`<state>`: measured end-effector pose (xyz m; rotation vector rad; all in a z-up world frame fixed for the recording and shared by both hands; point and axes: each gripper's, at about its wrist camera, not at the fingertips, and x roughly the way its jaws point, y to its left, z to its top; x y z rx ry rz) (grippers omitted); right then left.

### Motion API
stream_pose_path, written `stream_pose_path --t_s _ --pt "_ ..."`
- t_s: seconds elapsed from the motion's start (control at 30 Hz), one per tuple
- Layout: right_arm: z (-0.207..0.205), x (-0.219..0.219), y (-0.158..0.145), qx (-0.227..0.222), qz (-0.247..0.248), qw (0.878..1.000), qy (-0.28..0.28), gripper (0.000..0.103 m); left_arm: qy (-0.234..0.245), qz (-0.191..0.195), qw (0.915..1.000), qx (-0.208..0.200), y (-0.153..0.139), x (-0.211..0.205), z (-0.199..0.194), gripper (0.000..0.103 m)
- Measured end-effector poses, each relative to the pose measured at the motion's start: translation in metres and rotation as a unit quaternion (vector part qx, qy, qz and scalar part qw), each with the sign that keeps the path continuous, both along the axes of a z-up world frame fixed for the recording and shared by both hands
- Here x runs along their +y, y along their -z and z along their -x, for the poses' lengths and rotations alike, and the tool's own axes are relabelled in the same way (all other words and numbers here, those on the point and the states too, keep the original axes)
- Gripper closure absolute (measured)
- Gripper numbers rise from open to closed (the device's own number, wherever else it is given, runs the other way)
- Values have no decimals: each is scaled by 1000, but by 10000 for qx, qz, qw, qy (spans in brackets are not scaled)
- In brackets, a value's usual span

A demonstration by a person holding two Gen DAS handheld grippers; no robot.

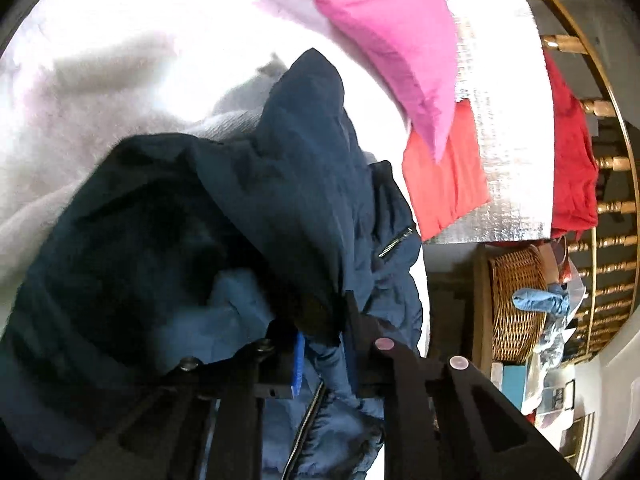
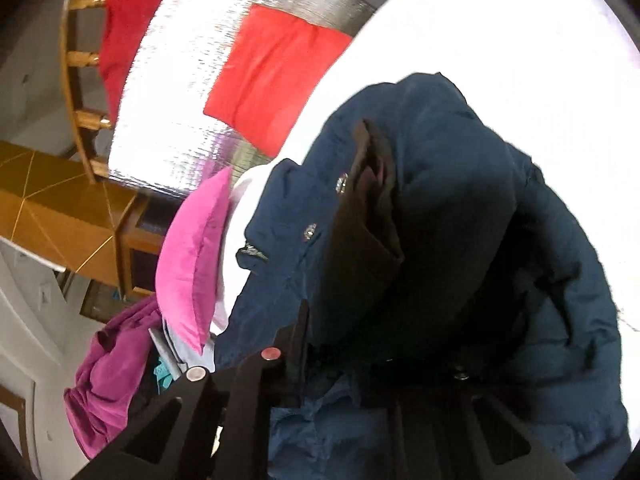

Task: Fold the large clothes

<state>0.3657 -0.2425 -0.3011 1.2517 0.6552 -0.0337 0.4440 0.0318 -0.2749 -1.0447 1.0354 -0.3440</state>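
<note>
A large navy padded jacket (image 1: 304,168) with a lighter blue lining and a zipper lies bunched on white bedding (image 1: 120,40). In the left wrist view, my left gripper (image 1: 324,344) is shut on a gathered fold of the jacket near the zipper, and the cloth rises in a peak from the fingers. In the right wrist view the same jacket (image 2: 440,160) shows snap buttons and a dark inner flap. My right gripper (image 2: 344,372) is shut on its fabric, and the jacket covers much of the right-hand finger.
A pink cloth (image 1: 384,40) and a folded red cloth (image 1: 444,176) lie beside a silver mat (image 1: 508,100). A wicker basket (image 1: 516,304) stands on the floor. A purple garment (image 2: 108,368) hangs at the bed's edge near a wooden cabinet (image 2: 60,208).
</note>
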Motion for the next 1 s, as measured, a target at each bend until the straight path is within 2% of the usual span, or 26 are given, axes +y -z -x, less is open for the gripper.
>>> stream_pose_path --t_s 0.1,0.17,0.23,0.33,0.43,0.47,0.53,0.67,0.8,0.93,1.0 --pt "9 1 -2 70 59 9999 -80 87 126 -327 9994 29 -2 3 8 85" --pt "11 1 6 219 95 9996 -146 87 246 -526 9980 233 11 3 8 85" --pt "5 1 25 609 52 9978 -257 87 455 -723 9953 447 22 -6 -2 76" --pt "4 -7 39 651 -260 9969 -369 86 505 -673 9952 507 20 -4 -2 69" --pt "7 -15 29 762 -257 9954 -513 76 675 -953 9919 508 6 2 4 56" --pt "9 -18 26 790 -200 9948 -607 70 738 -1066 9900 562 2 4 8 54" --pt "14 -27 16 848 -71 9924 -893 67 924 -1201 9868 567 -8 8 13 51" --pt "31 -44 -2 965 330 9860 -1316 67 1107 -1395 9838 228 -36 20 31 51" --pt "52 -63 -22 724 641 9907 -953 67 945 -1585 9820 -411 -65 12 35 44" --pt "42 -57 -32 673 1220 9894 -420 67 634 -2185 9690 -964 -70 -9 21 42" --pt "31 -53 -28 525 1325 9890 -397 70 473 -2404 9640 -1035 -63 -8 14 42"
